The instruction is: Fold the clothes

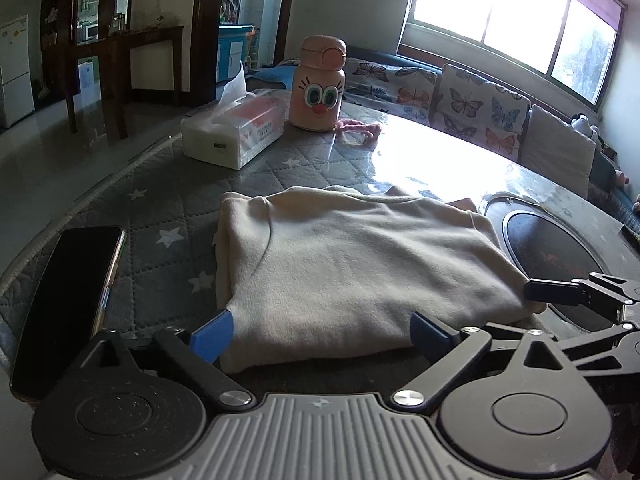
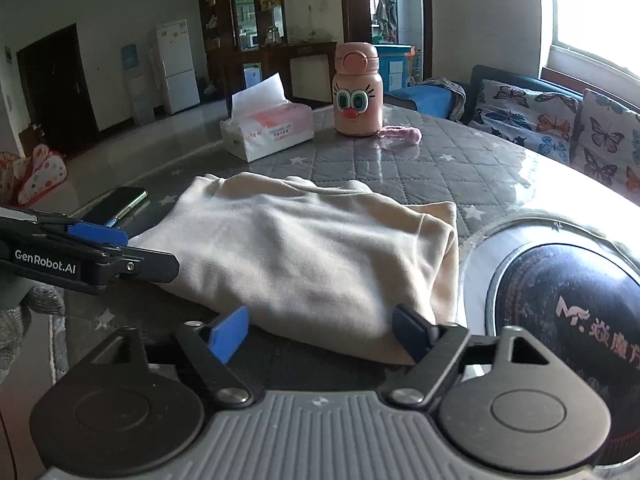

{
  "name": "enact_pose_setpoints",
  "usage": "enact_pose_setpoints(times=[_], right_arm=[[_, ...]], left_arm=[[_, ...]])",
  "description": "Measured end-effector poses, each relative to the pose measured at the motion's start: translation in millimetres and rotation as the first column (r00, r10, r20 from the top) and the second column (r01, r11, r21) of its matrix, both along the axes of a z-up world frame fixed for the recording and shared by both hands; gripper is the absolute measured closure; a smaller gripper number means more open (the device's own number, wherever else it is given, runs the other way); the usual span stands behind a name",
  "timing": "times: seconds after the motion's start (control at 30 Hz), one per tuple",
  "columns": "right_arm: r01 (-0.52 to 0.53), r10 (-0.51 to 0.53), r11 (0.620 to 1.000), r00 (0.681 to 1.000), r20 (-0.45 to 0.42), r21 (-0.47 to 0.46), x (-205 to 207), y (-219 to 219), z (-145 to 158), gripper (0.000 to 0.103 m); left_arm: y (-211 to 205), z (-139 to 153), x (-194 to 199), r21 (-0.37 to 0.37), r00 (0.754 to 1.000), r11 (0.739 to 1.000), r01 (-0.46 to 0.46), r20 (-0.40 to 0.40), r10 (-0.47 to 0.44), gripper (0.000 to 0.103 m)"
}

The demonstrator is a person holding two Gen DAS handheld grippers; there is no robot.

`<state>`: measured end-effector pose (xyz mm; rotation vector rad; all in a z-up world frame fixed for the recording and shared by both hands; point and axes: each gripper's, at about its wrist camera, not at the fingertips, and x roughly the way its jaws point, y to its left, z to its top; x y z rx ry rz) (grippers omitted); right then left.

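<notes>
A cream garment (image 1: 352, 256) lies folded into a flat rectangle on the quilted grey table cover (image 1: 160, 208). My left gripper (image 1: 322, 336) is open at the garment's near edge. Its blue fingertips (image 1: 212, 336) stand wide on either side of the near left part of the fold without pressing it. My right gripper (image 2: 320, 334) is open too, straddling the near right corner of the garment (image 2: 304, 248). Each gripper appears in the other's view: the right gripper (image 1: 560, 300) beside the garment's right edge, the left gripper (image 2: 128, 252) at its left edge.
A dark phone (image 1: 68, 304) lies left of the garment. At the back stand a tissue box (image 1: 234, 132), a pink cartoon-face bottle (image 1: 318, 84) and a pink strap (image 1: 358, 130). A round black hob (image 2: 568, 320) is set into the table on the right. Butterfly cushions (image 1: 476, 108) line the sofa behind.
</notes>
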<state>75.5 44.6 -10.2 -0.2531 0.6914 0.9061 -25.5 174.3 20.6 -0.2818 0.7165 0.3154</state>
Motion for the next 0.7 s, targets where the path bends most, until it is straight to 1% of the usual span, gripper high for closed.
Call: enact_pose_setpoints(times=[0.2, 0.23, 0.3, 0.37, 0.57, 0.7], right_arm=[[0.025, -0.025, 1.000, 1.000, -0.016, 0.006, -5.7, -8.0, -4.6, 0.013], [0.028, -0.028, 1.000, 0.999, -0.020, 0.006, -6.7, -9.7, -5.7, 0.013], [0.035, -0.035, 0.999, 0.999, -0.023, 0.006, -8.9, -13.0, -7.2, 0.007], [0.044, -0.044, 0.999, 0.999, -0.023, 0.006, -11.4, -16.8, -8.0, 0.005], [0.062, -0.061, 0.998, 0.998, -0.033, 0.013, -16.6, -26.1, -9.8, 0.004], [0.068, -0.067, 0.998, 0.997, -0.028, 0.013, -21.0, -28.9, -9.8, 0.000]], left_arm=[[-6.9, -1.5, -4.2, -0.001, 1.000, 1.000, 0.001, 0.001, -0.001, 0.000], [-8.1, -2.1, -4.7, 0.000, 1.000, 1.000, 0.002, 0.000, -0.002, 0.000], [-10.4, -3.1, -5.7, 0.000, 1.000, 1.000, 0.006, -0.001, -0.006, 0.000], [-12.8, -3.8, -6.9, 0.000, 1.000, 1.000, 0.010, -0.002, -0.010, 0.000], [-22.0, -3.9, -11.2, -0.001, 0.999, 0.999, 0.032, 0.017, -0.032, 0.000], [-27.9, -3.7, -11.9, -0.011, 0.999, 0.999, 0.044, 0.022, -0.043, 0.000]])
